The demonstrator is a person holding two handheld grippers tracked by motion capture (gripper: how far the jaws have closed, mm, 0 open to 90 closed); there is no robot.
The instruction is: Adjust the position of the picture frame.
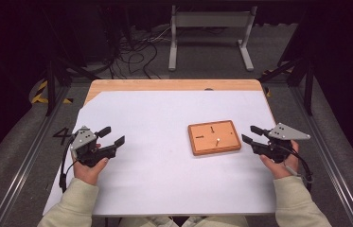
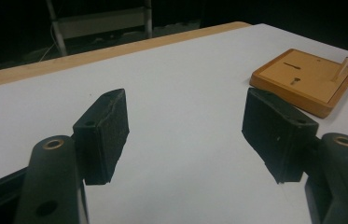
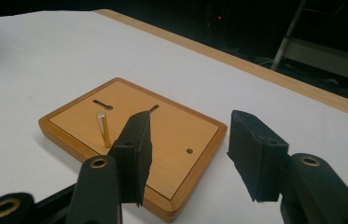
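A flat wooden board (image 1: 213,137) lies right of the table's middle, with two dark slots and a small hole in its top. A short light peg (image 1: 217,140) stands upright in it, also seen as the peg (image 3: 102,128) and the peg (image 2: 342,68). My right gripper (image 1: 250,134) is just right of the board (image 3: 134,140), open and empty, its jaws over the board's near edge. My left gripper (image 1: 111,135) rests at the table's left, open and empty, well apart from the board (image 2: 304,79).
A white sheet (image 1: 164,165) covers the wooden table (image 1: 174,85). Beyond the far edge stand a grey metal frame (image 1: 209,28) and loose cables (image 1: 136,54) on the floor. Dark stands flank both sides of the table.
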